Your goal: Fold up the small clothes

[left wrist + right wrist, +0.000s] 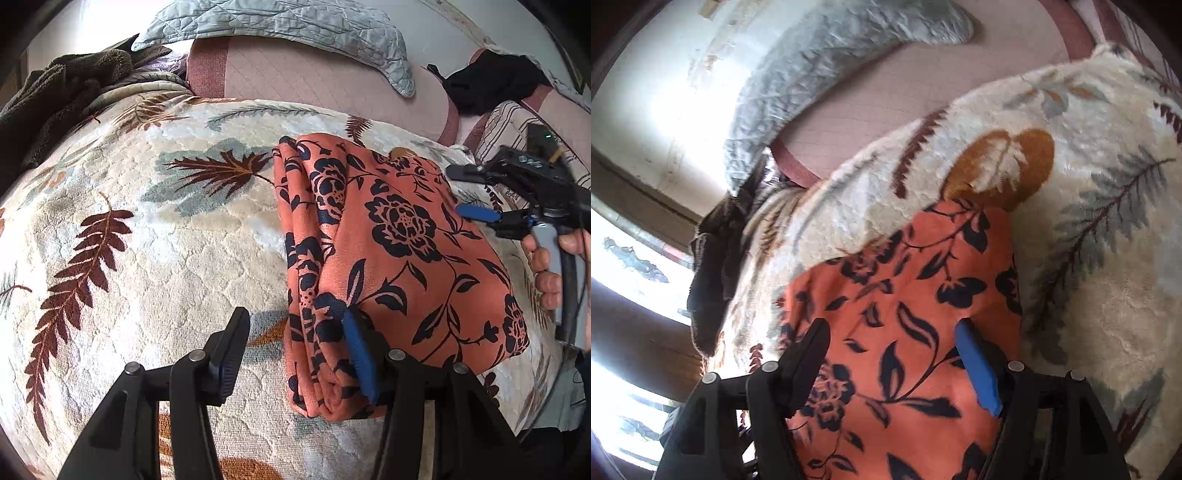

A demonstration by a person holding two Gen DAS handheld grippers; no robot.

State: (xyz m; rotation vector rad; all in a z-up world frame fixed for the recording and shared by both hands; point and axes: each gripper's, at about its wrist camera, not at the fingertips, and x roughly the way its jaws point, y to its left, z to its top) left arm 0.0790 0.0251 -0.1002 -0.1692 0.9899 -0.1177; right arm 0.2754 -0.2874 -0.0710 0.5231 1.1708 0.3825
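Note:
An orange cloth with a dark flower print [391, 240] lies folded into a thick rectangle on a cream leaf-patterned blanket [147, 240]. My left gripper [295, 332] is open at the cloth's near left corner; its blue-padded finger [358, 354] lies over the folded edge and the other finger is over bare blanket. My right gripper [456, 192], held by a hand [546, 266], is open at the cloth's far right edge. In the right wrist view the orange cloth [905, 295] fills the space under and between the open right gripper [890, 332], pads not pressing it.
A grey quilted cover [280, 22] and a pink sheet [314, 77] lie behind the blanket. A dark brown fuzzy garment [55, 85] sits at the back left, a black garment [491, 81] and striped fabric [517, 125] at the back right. A bright window [628, 258] is beyond the bed.

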